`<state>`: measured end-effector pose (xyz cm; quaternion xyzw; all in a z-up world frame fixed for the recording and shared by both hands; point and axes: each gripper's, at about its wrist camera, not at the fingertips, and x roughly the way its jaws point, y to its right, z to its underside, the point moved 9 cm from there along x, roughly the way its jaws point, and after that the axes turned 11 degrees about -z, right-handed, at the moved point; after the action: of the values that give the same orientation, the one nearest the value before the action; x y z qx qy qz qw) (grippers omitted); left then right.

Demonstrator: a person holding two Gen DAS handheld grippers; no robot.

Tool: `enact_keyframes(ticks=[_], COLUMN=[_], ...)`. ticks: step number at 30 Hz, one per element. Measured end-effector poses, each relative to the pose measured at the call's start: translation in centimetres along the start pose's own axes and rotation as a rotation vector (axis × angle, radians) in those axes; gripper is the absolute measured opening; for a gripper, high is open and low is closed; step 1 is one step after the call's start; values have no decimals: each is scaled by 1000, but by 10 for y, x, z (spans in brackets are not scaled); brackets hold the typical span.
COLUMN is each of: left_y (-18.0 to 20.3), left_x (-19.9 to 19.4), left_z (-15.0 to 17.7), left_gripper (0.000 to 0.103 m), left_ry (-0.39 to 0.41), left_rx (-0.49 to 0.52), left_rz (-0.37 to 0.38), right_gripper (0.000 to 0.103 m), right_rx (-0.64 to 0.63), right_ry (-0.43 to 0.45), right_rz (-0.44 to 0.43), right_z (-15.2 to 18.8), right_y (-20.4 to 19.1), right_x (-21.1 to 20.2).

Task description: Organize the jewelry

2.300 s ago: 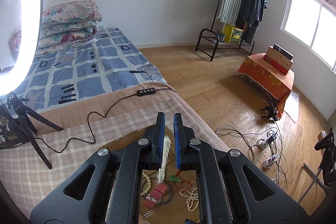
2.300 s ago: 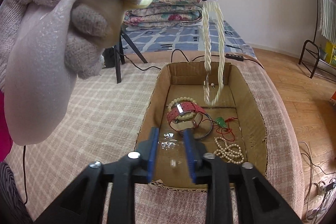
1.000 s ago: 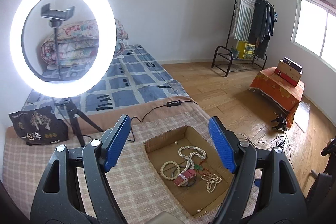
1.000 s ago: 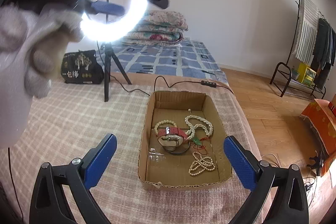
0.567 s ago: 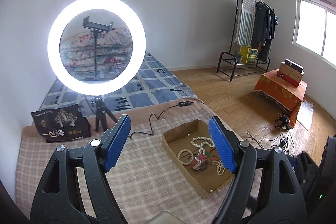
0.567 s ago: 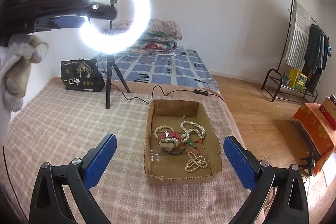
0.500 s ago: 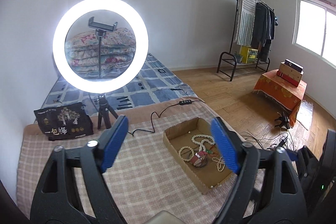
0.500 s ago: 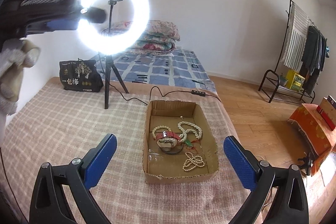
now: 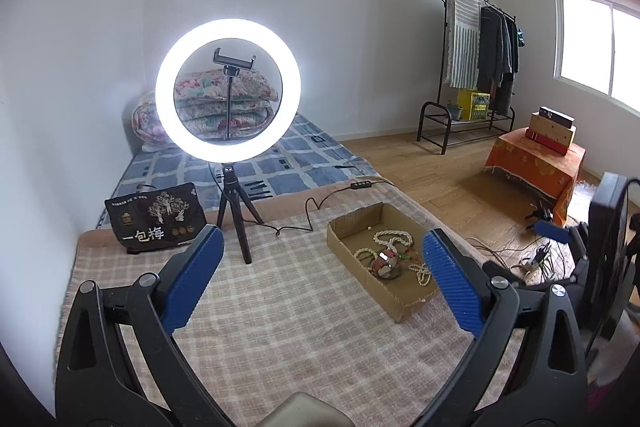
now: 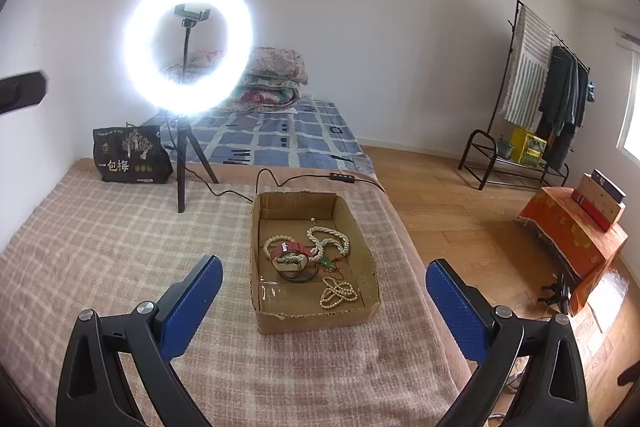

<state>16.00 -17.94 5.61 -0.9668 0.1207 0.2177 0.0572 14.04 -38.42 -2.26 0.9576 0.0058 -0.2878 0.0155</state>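
Right wrist view: my right gripper (image 10: pixel 320 293) and left gripper (image 9: pixel 318 273) both gape wide, empty. Jewelry (image 10: pixel 310 257) sits mid-frame in cardboard box (image 10: pixel 316 319); nothing loose outside, task looks done.

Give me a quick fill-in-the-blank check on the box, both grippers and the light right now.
1. All the jewelry lies inside the ____ box.
2. The left gripper and the right gripper both stand ____ and hold nothing.
3. The red watch lies ____ the cardboard box.
4. The ring light is switched ____.

Missing: cardboard; open; inside; on
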Motion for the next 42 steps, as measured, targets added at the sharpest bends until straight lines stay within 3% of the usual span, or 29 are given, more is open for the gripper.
enact_keyframes(ticks=[9,20,27,42], left_y=[8,8,13,23], left_x=[-30,-38,-25,-24], left_z=[23,37,55,62], left_gripper=[102,103,103,103], left_ry=[5,14,-42,-52], left_rx=[30,35,57,76], left_rz=[-4,-26,-18,-1], right_gripper=[103,103,103,103], right_rx=[28,36,44,31], right_ry=[50,121,121,112], right_rz=[-7,8,24,24], right_z=[4,3,3,5], right_y=[-8,-13,-8,-9], right_x=[-24,-35,-30,-24])
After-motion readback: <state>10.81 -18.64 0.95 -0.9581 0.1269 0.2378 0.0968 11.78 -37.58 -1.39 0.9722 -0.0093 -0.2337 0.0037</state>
